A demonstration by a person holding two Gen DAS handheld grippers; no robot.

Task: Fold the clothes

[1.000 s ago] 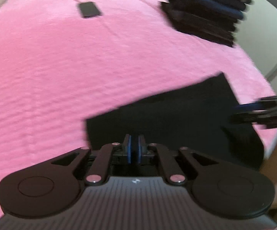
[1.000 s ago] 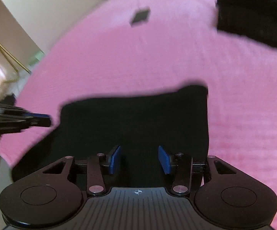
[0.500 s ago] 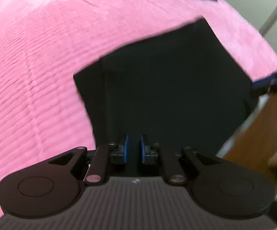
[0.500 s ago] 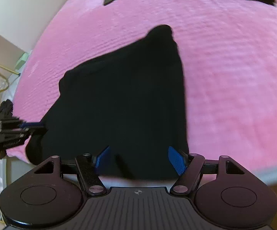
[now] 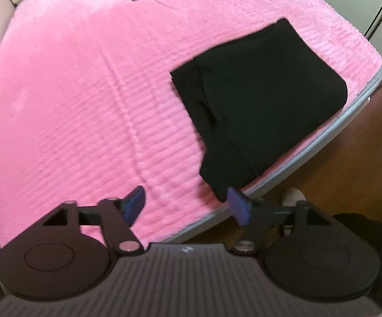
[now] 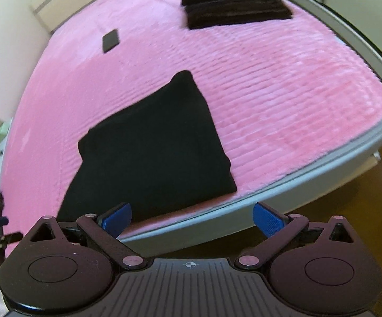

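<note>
The left gripper (image 5: 188,206) hung with jaws spread and empty over the near edge of the pink bed (image 5: 72,92) — apparently clear of a finished fold. To its right the folded black garment (image 5: 257,97) lay flat near that edge, long axis running near-left to far-right. The right gripper (image 6: 192,220) was likewise spread, holding nothing.

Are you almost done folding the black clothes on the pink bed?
Nearly. The black garment already lies folded flat near the edge of the pink bed. Nothing is in hand: the left gripper and right gripper are both open and clear of it. Probably left: moving it onto the stack of folded clothes at the far end.
</note>
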